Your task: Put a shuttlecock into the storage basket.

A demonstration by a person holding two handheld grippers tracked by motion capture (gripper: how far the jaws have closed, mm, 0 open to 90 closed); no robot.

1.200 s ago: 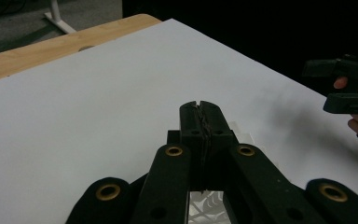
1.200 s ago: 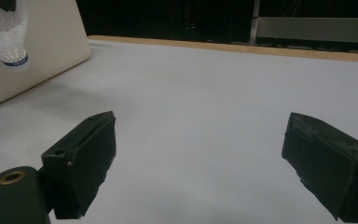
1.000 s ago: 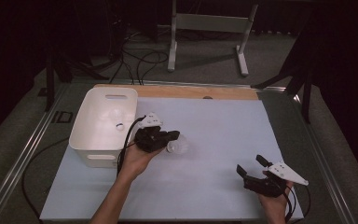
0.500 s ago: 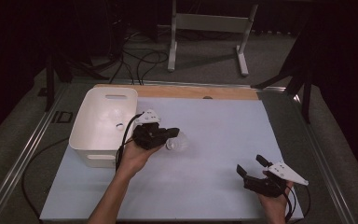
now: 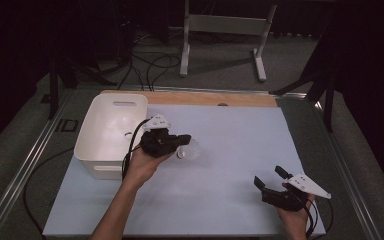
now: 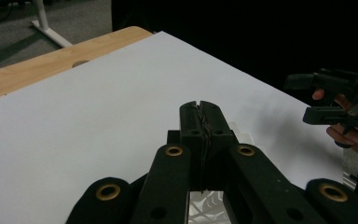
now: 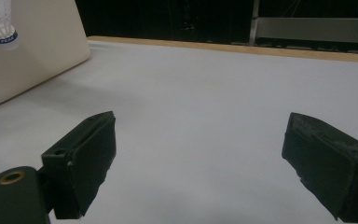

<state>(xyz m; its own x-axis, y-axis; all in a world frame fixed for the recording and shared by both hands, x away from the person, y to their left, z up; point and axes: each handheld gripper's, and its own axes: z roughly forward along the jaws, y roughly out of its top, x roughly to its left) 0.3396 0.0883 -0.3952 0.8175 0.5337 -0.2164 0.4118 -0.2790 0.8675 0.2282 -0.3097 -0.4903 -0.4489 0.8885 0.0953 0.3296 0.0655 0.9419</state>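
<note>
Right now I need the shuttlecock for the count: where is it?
High view: the shuttlecock is pinched in the left gripper, just right of the white bin, above the table's left-centre.

Left tool [image 6: 200, 109] jaws pressed shut on white shuttlecock [image 6: 237, 131], over white mat [image 6: 98, 107], other tool [image 6: 328, 95] far right

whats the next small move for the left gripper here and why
Probably carry the shuttlecock leftward over the white bin and let go. The left gripper has its jaws shut on it, just right of the bin's rim, while the right gripper sits open and idle near the mat's corner.
</note>
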